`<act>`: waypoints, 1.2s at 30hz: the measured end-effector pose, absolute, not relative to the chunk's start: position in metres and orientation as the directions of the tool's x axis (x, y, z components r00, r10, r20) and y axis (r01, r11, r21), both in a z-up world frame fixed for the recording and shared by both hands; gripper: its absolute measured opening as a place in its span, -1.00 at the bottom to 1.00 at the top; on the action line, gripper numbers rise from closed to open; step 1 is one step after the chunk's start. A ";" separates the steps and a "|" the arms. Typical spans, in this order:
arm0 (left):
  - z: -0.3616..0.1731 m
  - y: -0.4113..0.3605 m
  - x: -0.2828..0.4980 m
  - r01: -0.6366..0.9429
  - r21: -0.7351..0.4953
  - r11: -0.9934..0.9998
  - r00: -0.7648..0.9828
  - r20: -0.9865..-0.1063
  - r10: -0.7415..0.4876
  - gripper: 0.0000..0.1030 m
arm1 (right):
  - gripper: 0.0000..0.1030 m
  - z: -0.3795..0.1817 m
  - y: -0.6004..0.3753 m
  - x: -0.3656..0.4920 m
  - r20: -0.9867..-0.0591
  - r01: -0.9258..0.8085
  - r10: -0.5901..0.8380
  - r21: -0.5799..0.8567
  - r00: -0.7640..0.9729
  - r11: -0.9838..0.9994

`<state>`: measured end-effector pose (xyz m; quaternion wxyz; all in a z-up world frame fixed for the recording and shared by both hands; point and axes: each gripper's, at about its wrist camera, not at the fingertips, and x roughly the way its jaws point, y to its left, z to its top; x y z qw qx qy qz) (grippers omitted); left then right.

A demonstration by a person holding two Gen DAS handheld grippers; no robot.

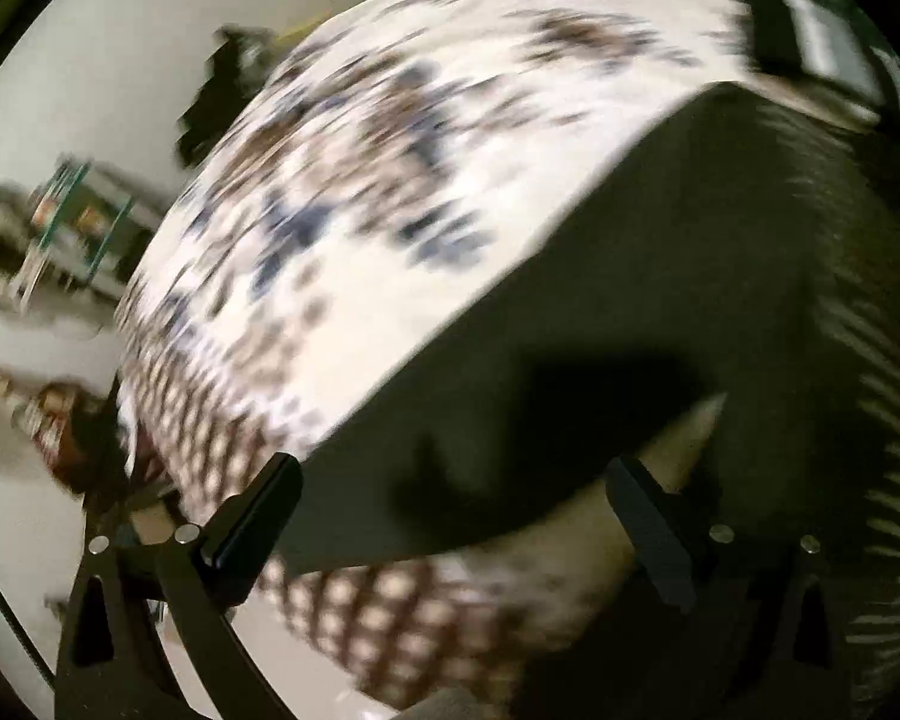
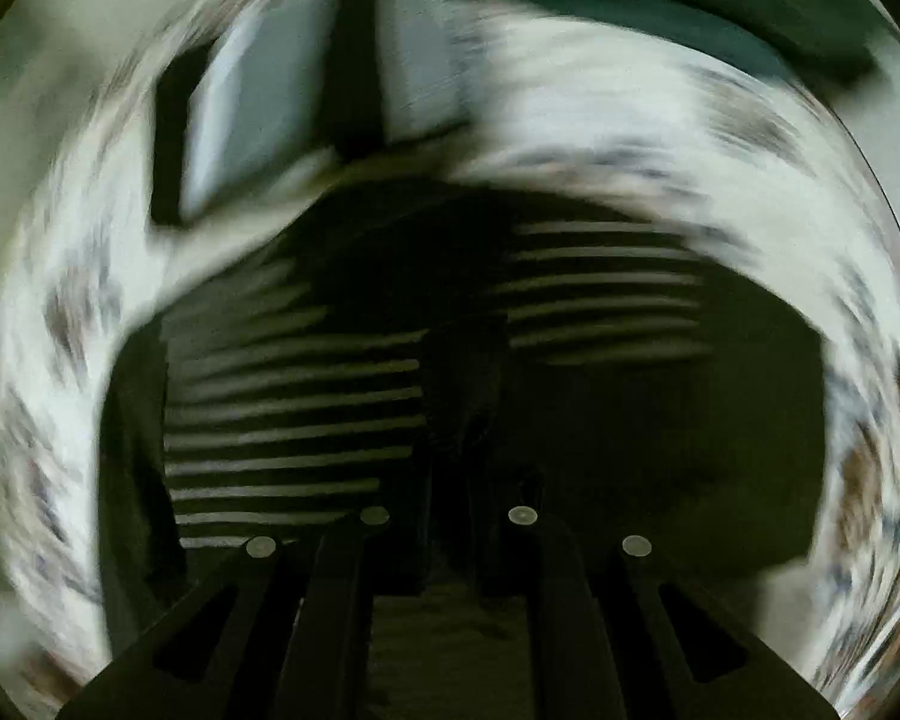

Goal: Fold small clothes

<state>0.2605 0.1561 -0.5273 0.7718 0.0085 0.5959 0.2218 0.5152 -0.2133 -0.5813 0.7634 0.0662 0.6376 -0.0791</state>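
Observation:
A dark garment with thin pale stripes (image 1: pixel 660 276) lies on a white patterned tablecloth (image 1: pixel 360 192). In the left wrist view my left gripper (image 1: pixel 450 510) is open, its two black fingers wide apart over the garment's near edge, holding nothing. In the right wrist view the striped garment (image 2: pixel 306 408) fills the centre, blurred by motion. My right gripper (image 2: pixel 450 540) has its fingers close together with dark cloth between them, so it looks shut on the garment.
A black and grey box-like object (image 2: pixel 306 90) stands on the cloth beyond the garment; it also shows in the left wrist view (image 1: pixel 804 30). Pale floor and furniture (image 1: pixel 72 222) lie to the left of the table.

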 end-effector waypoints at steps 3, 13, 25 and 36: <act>-0.538 0.198 0.236 -0.402 0.280 0.872 0.150 -0.919 0.365 1.00 | -0.83 -0.615 -0.115 0.536 -0.987 0.083 -0.074 -0.063 0.140 0.995; -0.567 0.268 0.193 -0.477 0.258 0.840 0.118 -0.929 0.352 1.00 | -0.65 -0.640 0.032 0.510 -0.984 -0.169 -0.076 -0.103 0.160 0.980; -0.608 0.336 0.162 -0.661 -0.221 0.717 0.202 -0.973 -0.113 1.00 | 0.34 -0.605 -0.177 0.371 -0.983 0.190 0.186 0.183 0.006 0.965; -0.552 0.340 0.192 -0.657 -0.178 0.732 0.318 -0.946 0.055 -0.86 | 0.34 -0.640 -0.217 0.295 -0.982 0.242 0.152 0.122 -0.110 0.963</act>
